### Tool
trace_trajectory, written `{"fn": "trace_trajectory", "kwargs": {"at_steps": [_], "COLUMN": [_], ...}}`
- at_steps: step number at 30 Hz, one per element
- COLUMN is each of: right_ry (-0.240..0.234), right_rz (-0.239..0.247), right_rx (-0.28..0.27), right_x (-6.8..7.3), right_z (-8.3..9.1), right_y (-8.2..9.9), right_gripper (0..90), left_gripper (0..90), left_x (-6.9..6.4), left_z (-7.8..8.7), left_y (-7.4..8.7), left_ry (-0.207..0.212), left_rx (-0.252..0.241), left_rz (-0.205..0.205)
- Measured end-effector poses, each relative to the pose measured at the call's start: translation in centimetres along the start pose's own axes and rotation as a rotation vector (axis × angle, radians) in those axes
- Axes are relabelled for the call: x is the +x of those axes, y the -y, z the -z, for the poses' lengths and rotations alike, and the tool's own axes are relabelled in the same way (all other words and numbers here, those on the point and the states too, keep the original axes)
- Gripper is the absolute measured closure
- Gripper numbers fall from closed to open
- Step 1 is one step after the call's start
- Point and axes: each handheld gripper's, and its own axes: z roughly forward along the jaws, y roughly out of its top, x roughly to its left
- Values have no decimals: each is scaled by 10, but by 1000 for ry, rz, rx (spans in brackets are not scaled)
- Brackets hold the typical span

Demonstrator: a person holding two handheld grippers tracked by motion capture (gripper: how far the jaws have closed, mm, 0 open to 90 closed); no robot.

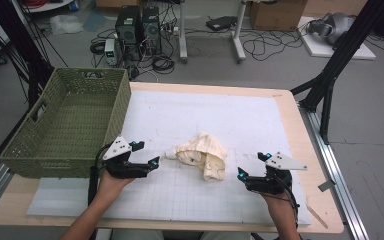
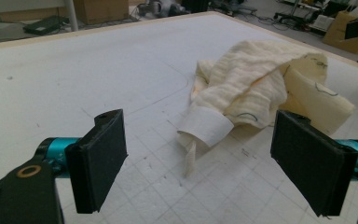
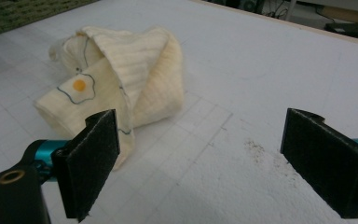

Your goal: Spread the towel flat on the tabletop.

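A: Where's the cloth?

B: The cream garment lies crumpled near the middle of the white gridded mat, between the two grippers. In the right gripper view a fried-egg print shows on one fold; in the left gripper view a white cuff or label end sticks out toward the camera.

A: Left gripper?

B: The left gripper sits low over the mat, just left of the garment, tips pointing at it. Jaws spread wide, nothing btwn them. The left gripper view has the cuff end lying ahead of the gap, not inside it. Not touching the cloth.

A: Right one?

B: The right gripper is on the garment's right side, a bit further off, also aimed at it. Jaws released, wide apart, bare mat btwn them. In the right gripper view the garment sits ahead and left, partly behind the left-hand pad.

A: Anything else on the table?

B: A green woven basket at the far-left corner, overhanging the mat edge, right beside the left gripper's hand.
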Motion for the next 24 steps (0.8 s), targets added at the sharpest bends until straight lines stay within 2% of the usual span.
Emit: {"fn": "trace_trajectory", "kwargs": {"at_steps": [4,7,9,12,15,16,19,20,24], "right_ry": [-24,-61,-74,-84,-123,-123,-136,-145,-185], "right_rz": [13,20,44,57,71,71,113,147,194], "right_rx": [3,7,23,29,33,33,51,56,75], "right_x": [5,8,11,16,23,23,31,36,46], "right_z": [-4,-8,-12,-19,-29,-29,-40,-47,-62], "right_y": [-3,-6,-9,-15,-25,-25,-38,-47,-63], "right_gripper": [109,109,109,109,109,109,110,156,223], "left_gripper": [186,186,186,186,187,187,190,193,194], "left_x": [0,0,0,-1,0,0,1,2,3], "left_z": [0,-1,-2,-3,-4,-4,-4,-4,-3], "left_y": [0,0,1,2,2,2,2,3,3], "left_ry": [-2,1,3,9,12,12,10,10,9], "left_rx": [-2,1,4,12,15,15,18,17,11], "left_rz": [-6,-17,-18,-24,-24,-24,-20,-16,-7]}}
